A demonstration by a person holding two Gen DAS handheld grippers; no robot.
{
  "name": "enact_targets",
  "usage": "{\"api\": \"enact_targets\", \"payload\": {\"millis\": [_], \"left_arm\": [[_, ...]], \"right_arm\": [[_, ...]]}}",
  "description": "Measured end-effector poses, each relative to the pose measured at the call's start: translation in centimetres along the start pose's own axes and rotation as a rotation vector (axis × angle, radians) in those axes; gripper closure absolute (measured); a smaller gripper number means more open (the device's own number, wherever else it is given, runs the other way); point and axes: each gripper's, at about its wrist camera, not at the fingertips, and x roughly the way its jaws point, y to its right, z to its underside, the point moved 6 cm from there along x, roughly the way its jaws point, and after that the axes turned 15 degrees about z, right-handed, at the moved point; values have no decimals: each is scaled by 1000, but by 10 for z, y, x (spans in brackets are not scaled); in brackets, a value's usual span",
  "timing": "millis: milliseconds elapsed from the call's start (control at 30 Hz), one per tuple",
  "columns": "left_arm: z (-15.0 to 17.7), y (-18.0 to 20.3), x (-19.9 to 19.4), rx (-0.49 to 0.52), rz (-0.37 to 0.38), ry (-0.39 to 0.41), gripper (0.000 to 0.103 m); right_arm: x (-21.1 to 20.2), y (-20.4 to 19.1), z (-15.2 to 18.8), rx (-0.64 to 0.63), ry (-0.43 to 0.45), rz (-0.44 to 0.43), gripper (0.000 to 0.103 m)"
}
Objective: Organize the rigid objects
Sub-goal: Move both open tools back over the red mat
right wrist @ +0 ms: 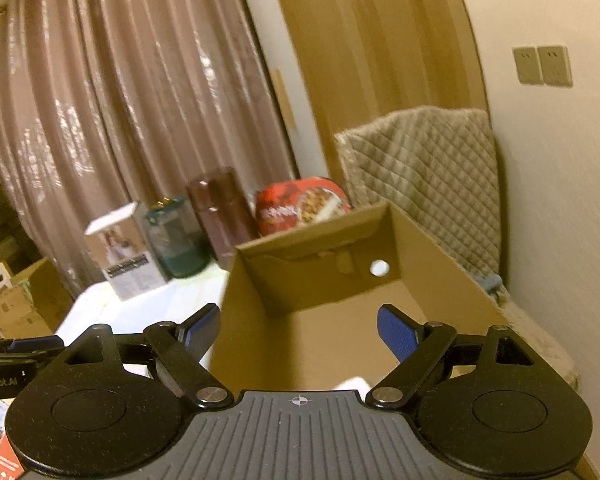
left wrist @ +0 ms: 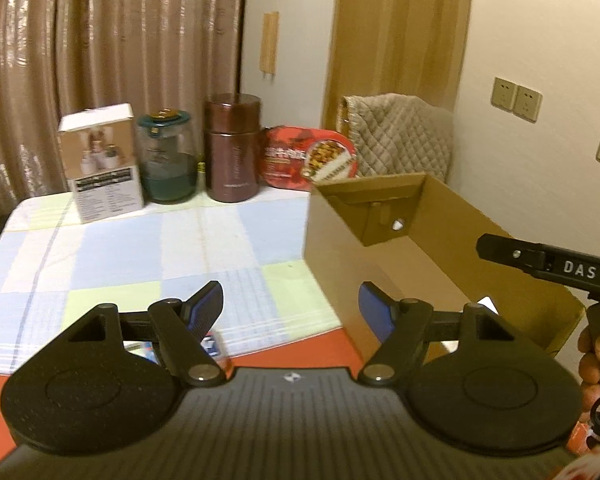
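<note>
Box, open cardboard, sits at the right of the desk, its long axis running away toward the upper left. Left gripper and right gripper both have jaws spread, holding nothing. "DAS" reads on the right gripper's side.

Brown curtains hang behind the desk, which wears a checked cloth. A quilted blanket drapes over a chair beside wall sockets.

Left hand-held gripper jaws apart, empty; cardboard box beside; four containers behind on tablecloth.
</note>
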Motion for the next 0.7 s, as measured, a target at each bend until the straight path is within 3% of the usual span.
{"api": "enact_targets", "payload": {"millis": [300, 700], "left_arm": [[9, -47, -52, -36, -97, 30, 32], [53, -110, -101, -106, -221, 25, 32]], "right_arm": [[-28, -49, 1, -35, 115, -121, 20], [-49, -137, 48, -244, 112, -287, 20]]}}
